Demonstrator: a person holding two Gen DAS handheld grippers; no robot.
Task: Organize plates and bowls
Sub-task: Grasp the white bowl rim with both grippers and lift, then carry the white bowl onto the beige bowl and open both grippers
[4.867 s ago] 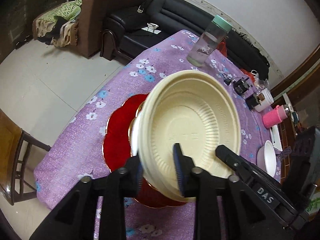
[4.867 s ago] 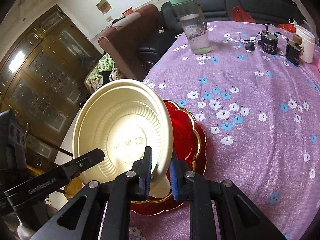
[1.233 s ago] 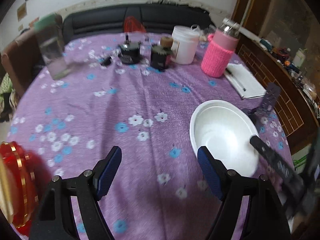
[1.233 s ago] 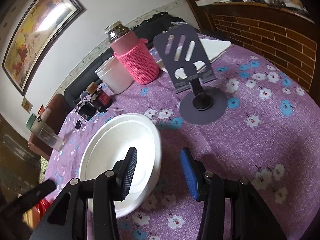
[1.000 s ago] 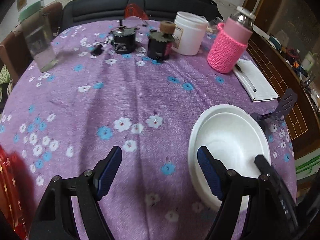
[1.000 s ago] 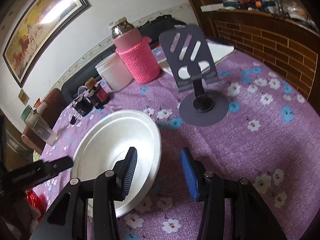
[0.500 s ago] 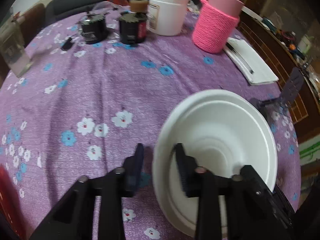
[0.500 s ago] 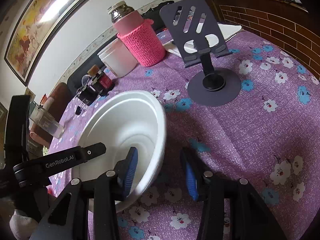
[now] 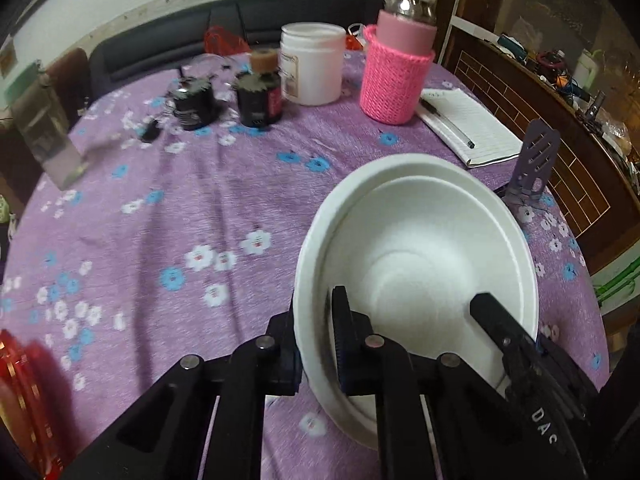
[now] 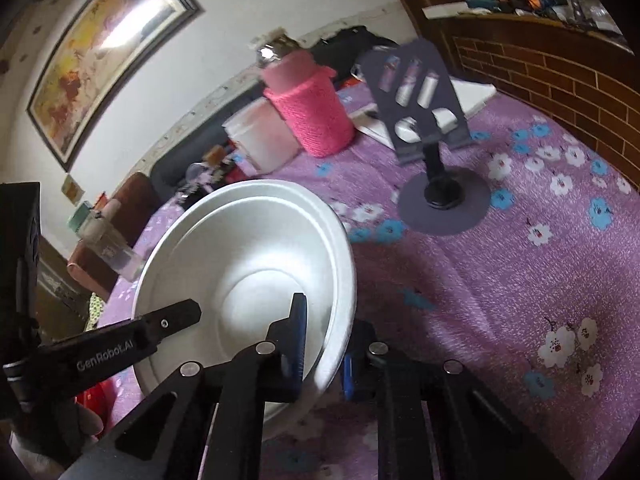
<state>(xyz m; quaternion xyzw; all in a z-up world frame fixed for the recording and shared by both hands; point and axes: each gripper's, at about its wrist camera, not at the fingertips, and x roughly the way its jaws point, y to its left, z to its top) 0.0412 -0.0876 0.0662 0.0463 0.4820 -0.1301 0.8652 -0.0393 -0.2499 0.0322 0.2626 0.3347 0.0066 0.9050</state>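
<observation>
Left gripper jaws closing narrow on near-left rim of white bowl, one finger inside, one outside. Right gripper jaws pinching opposite rim likewise. Bowl tilting above purple floral worktop, near phone stand. Pink-sleeved bottle, white jar standing beyond bowl. Red plate lying well left of bowl.

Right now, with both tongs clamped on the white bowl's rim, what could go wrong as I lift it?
1. The white bowl looks like thin foam; the left tongs and right tongs pinch opposite rim edges, so pulling apart could crack it.
2. The phone stand stands close beside the bowl; a swing that way may topple it.
3. The bowl already tilts, so it might slip.
</observation>
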